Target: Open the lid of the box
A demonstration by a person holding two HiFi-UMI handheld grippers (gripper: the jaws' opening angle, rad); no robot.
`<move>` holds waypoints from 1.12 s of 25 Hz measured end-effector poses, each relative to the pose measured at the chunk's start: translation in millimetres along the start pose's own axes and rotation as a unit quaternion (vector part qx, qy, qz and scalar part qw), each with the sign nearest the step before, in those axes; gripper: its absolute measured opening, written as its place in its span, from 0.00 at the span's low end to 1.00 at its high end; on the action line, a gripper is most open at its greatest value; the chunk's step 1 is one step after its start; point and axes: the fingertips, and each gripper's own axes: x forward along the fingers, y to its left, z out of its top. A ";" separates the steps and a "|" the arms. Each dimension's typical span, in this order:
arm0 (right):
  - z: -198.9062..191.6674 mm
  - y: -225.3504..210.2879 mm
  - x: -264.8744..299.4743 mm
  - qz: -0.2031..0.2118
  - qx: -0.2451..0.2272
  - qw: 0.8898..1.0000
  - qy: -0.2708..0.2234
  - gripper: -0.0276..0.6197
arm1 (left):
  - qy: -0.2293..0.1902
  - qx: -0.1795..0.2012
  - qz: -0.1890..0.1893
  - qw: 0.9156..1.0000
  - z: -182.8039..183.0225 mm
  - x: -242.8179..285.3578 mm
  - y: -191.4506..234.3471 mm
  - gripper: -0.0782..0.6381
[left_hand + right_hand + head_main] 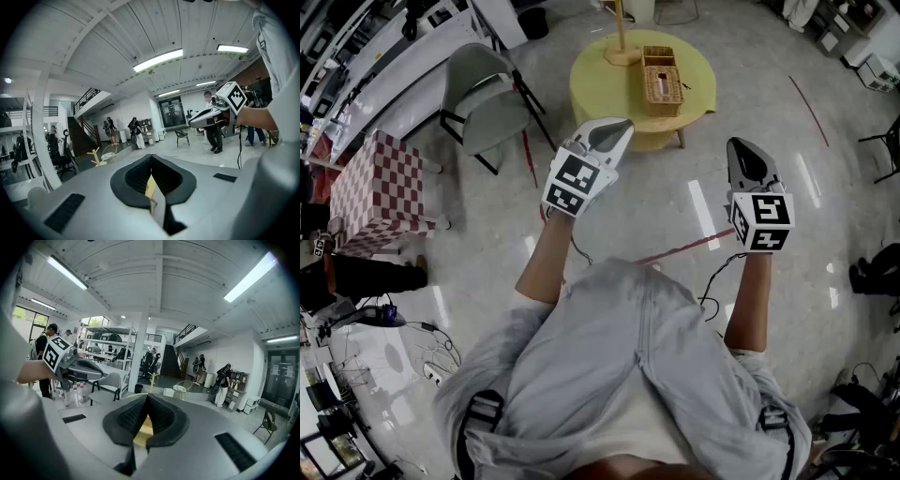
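Observation:
On a round yellow table [600, 70] ahead of me stand a woven wicker box [663, 91] with its lid down and a wooden box [658, 56] behind it. Both grippers hover in the air well short of the table, pointing toward it. In the head view my left gripper [623, 125] is shut and holds nothing, and so is my right gripper [739, 145]. In the left gripper view the left gripper [151, 157] has its jaws meeting at the tips. The right gripper [147, 397] looks the same in its own view. Only a yellow sliver of the table shows between each pair of jaws.
A wooden stand [622, 37] rises at the table's back. A grey folding chair [487, 94] stands left of the table, with a red-and-white checkered cube [380, 187] farther left. Red tape [680, 248] and cables lie on the glossy floor. People stand far off.

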 end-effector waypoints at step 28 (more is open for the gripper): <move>-31.7 -58.5 24.5 0.074 0.057 0.995 -0.022 0.08 | 0.019 -0.016 0.048 0.999 0.7 61.1 -25.1 0.15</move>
